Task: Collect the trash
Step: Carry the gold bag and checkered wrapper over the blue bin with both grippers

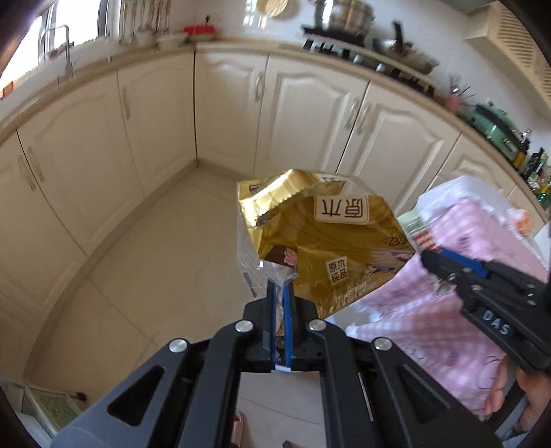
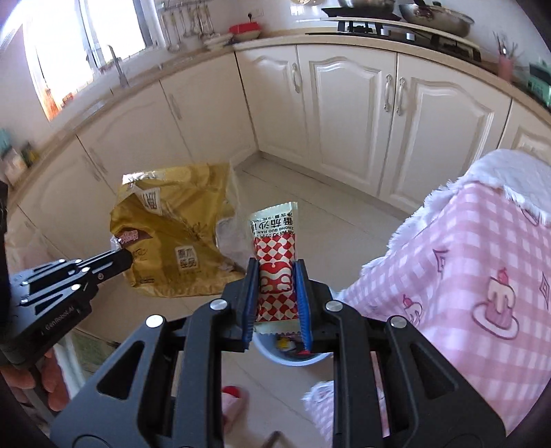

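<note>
My left gripper (image 1: 280,293) is shut on the clear edge of a crumpled gold plastic bag (image 1: 327,248) and holds it in the air above the floor. The bag also shows in the right wrist view (image 2: 172,241), with the left gripper (image 2: 120,258) at its left side. My right gripper (image 2: 277,272) is shut on a red-and-white checked sauce packet (image 2: 275,262), held above a small round bin (image 2: 292,355) on the floor. The right gripper shows in the left wrist view (image 1: 434,262) beside the gold bag.
A table with a pink checked cloth (image 2: 465,268) stands at the right, also in the left wrist view (image 1: 447,310). Cream kitchen cabinets (image 1: 310,113) line the far walls, with a stove and pans (image 1: 344,24) on the counter. The floor (image 1: 155,258) is tiled.
</note>
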`<state>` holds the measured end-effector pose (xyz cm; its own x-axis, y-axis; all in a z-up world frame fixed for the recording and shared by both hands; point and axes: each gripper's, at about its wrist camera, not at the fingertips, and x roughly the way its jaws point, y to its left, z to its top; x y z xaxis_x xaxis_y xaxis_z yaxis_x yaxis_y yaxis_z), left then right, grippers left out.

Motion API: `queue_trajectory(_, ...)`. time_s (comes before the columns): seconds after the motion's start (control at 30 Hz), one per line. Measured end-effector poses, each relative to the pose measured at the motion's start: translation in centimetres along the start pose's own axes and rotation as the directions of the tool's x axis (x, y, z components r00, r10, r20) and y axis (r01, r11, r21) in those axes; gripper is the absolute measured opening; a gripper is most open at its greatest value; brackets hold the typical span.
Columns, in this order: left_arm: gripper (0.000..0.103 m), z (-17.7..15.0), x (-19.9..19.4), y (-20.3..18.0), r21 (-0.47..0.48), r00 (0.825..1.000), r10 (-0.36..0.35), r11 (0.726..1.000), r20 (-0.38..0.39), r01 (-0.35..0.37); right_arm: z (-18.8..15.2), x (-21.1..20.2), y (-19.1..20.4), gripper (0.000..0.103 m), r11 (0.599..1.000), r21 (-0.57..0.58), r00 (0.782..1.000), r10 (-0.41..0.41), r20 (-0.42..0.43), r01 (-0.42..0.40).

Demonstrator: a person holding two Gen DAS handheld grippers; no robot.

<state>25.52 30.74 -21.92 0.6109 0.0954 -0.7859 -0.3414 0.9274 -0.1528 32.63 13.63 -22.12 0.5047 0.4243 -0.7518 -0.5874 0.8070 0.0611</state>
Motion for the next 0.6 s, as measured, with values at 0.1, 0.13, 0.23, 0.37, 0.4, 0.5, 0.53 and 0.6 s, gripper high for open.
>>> queue_trajectory(0.1,0.003,-0.7,3.6,0.8,-0.021,0.997,-0.023,1.0,-0.08,0.022,-0.5,0.5,-0.9,0.021,1.0,0.001,1.0,-0.026,-0.001,0.026)
queue_trajectory(0.13,0.003,-0.8,4.8,0.7,-0.024,0.994,-0.031,0.999,-0.102,0.028,-0.6,0.8,-1.1,0.021,1.0,0.001,1.0,-0.026,-0.005,0.026)
queue_trajectory(0.23,0.003,-1.0,7.5,-0.4,-0.03,0.987,-0.051,0.998,-0.154,0.047,-0.6,2.0,-1.6,0.021,1.0,-0.008,0.999,-0.03,-0.02,0.029)
queue_trajectory(0.37,0.004,-0.6,9.9,-2.4,-0.001,0.981,-0.056,0.998,-0.186,0.056,-0.8,3.7,-1.8,0.021,0.999,-0.008,0.999,-0.031,-0.042,0.031)
queue_trajectory(0.4,0.004,-0.5,10.2,-3.0,0.004,0.979,-0.058,0.998,-0.193,0.059,-0.9,4.0,-1.9,0.021,1.0,-0.003,0.999,-0.029,-0.046,0.029)
queue_trajectory(0.5,0.011,-0.1,11.6,-4.2,0.016,0.972,-0.058,0.998,-0.226,0.063,-1.4,4.6,-1.8,0.021,0.999,0.004,0.998,-0.032,-0.053,0.032)
queue_trajectory(0.53,0.012,0.0,12.0,-4.4,0.013,0.97,-0.065,0.997,-0.235,0.07,-1.4,4.8,-1.9,0.021,1.0,0.01,0.998,-0.027,-0.056,0.027)
queue_trajectory(0.6,0.02,0.0,12.5,-4.6,0.01,0.968,-0.064,0.998,-0.241,0.068,-1.4,5.1,-2.1,0.021,1.0,0.013,0.998,-0.025,-0.057,0.026)
